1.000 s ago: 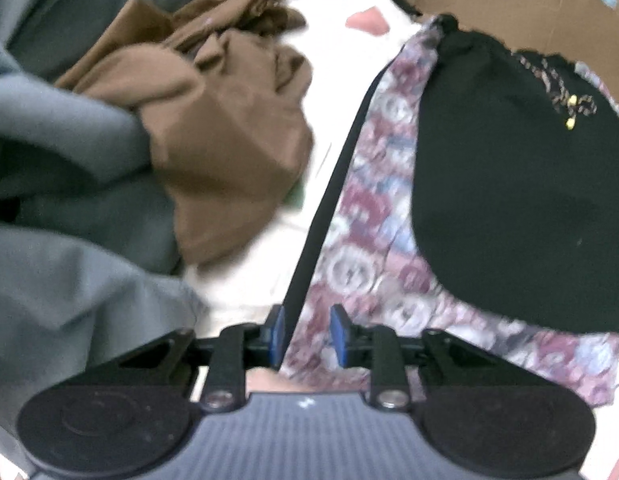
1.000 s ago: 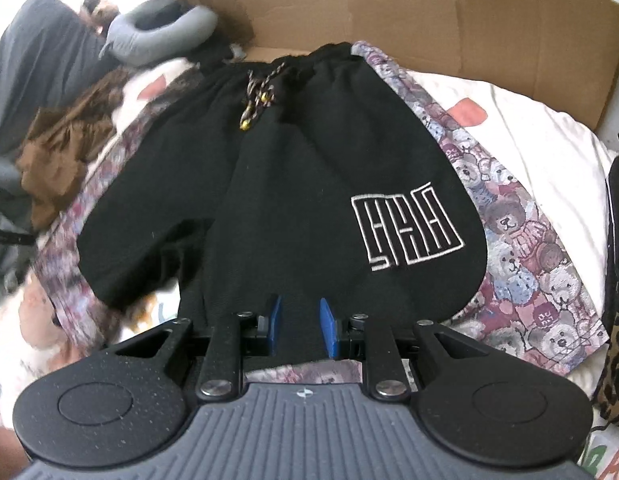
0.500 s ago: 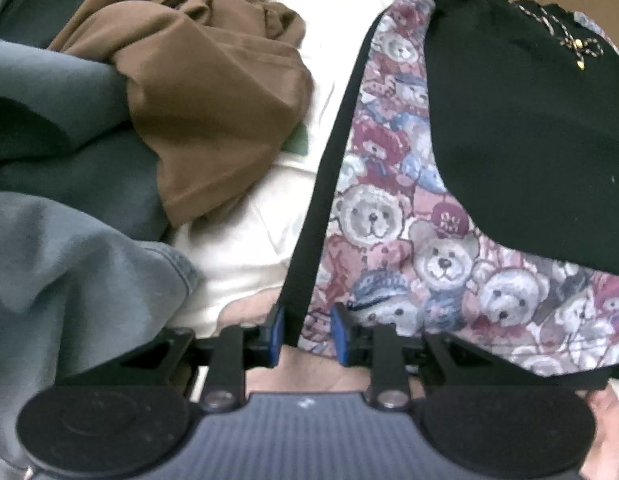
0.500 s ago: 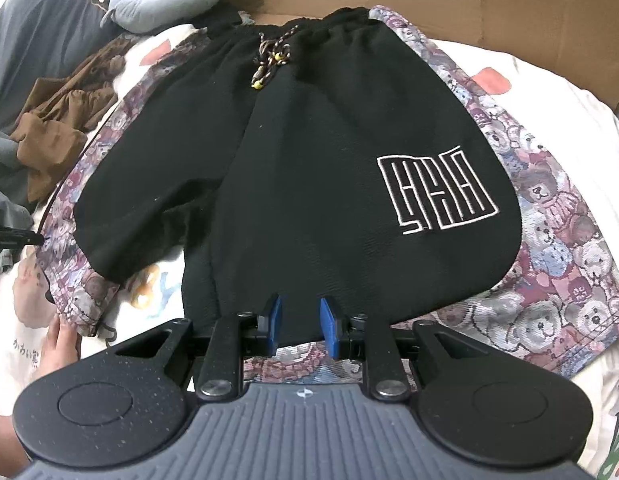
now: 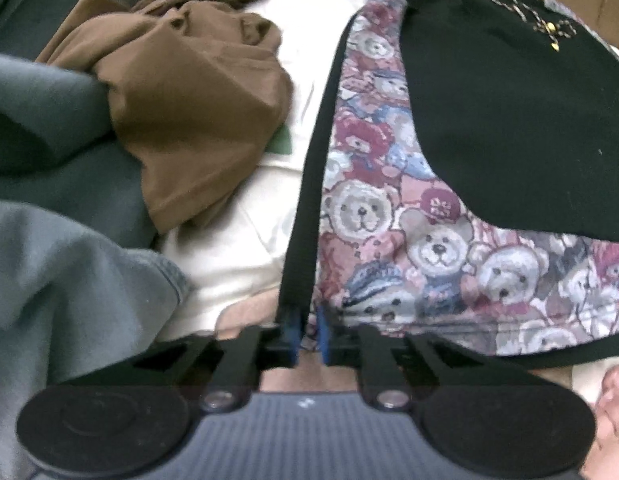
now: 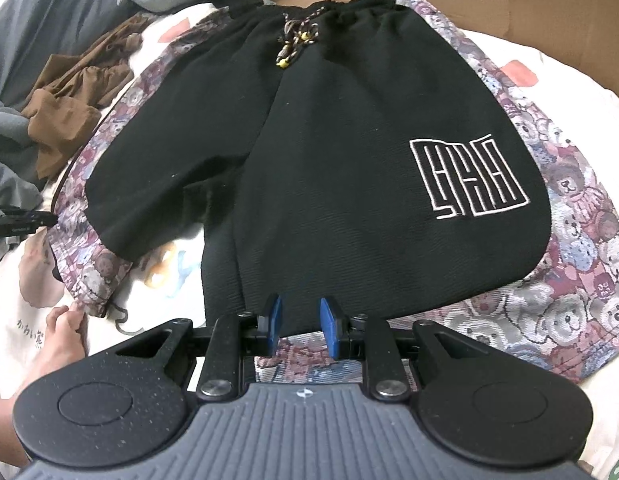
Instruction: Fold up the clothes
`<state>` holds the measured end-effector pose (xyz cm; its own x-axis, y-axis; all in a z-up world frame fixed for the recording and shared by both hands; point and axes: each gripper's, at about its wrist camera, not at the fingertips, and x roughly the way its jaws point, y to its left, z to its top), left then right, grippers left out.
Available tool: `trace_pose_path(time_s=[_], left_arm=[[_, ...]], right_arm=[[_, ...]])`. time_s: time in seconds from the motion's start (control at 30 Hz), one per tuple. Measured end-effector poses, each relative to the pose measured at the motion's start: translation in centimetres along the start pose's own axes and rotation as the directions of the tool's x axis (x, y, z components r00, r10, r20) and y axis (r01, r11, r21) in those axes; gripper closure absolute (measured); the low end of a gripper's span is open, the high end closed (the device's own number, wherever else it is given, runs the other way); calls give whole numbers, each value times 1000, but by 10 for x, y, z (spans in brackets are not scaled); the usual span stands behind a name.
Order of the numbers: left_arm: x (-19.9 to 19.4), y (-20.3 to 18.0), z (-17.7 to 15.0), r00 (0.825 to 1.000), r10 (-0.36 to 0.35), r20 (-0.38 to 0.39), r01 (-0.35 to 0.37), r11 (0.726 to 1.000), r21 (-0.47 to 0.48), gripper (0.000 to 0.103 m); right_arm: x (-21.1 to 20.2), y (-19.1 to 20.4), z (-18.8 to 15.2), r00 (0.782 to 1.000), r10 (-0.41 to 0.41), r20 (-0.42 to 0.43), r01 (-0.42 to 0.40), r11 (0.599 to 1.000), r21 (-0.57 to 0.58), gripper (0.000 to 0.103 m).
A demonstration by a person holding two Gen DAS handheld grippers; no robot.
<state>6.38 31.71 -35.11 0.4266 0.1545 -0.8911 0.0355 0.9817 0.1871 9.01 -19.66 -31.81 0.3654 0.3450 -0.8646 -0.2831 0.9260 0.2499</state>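
While the shorts (image 6: 349, 152) lie spread flat on the bed (image 6: 557, 80), waistband away from the cameras and both legs toward them, the left gripper (image 5: 308, 330) has its pads nearly together at the outer corner of the left leg hem. The black edge strip of the hem runs into the narrow gap, so I judge that the pads pinch it, though the view is a little blurred there. The right gripper (image 6: 300, 326) hangs over the hem of the other leg with its pads apart, and I see no cloth between them.

The main risk is the thin grip on the left. Only the edge strip seems to be caught, so a quick pull may let it slip out, and the leg falls back crooked.

If the left side moves alone, the whole garment can slide on the sheet, because nothing pins the right side.

The two layers of the leg may also separate, so that only the top one folds.

The drawstring (image 6: 293, 46) lies loose on the front and can get trapped inside a fold.

The brown garment (image 5: 197, 96) is near the left side and could be dragged in. A hand (image 6: 65, 332) rests just beside the left hem.
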Motion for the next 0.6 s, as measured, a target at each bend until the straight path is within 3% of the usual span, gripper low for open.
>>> trace_pose_path(time_s=[0.17,0.6], left_arm=[[-25,3,-1,999,21,50,-22,1000,6,97],[-24,8,-13,993,113,29,-113,994,-2,97]], right_arm=[[-1,0,-2,1000,0,3,0,1000,6,75],[2,1,6,1000,29,-4,-29,999,-14,75]])
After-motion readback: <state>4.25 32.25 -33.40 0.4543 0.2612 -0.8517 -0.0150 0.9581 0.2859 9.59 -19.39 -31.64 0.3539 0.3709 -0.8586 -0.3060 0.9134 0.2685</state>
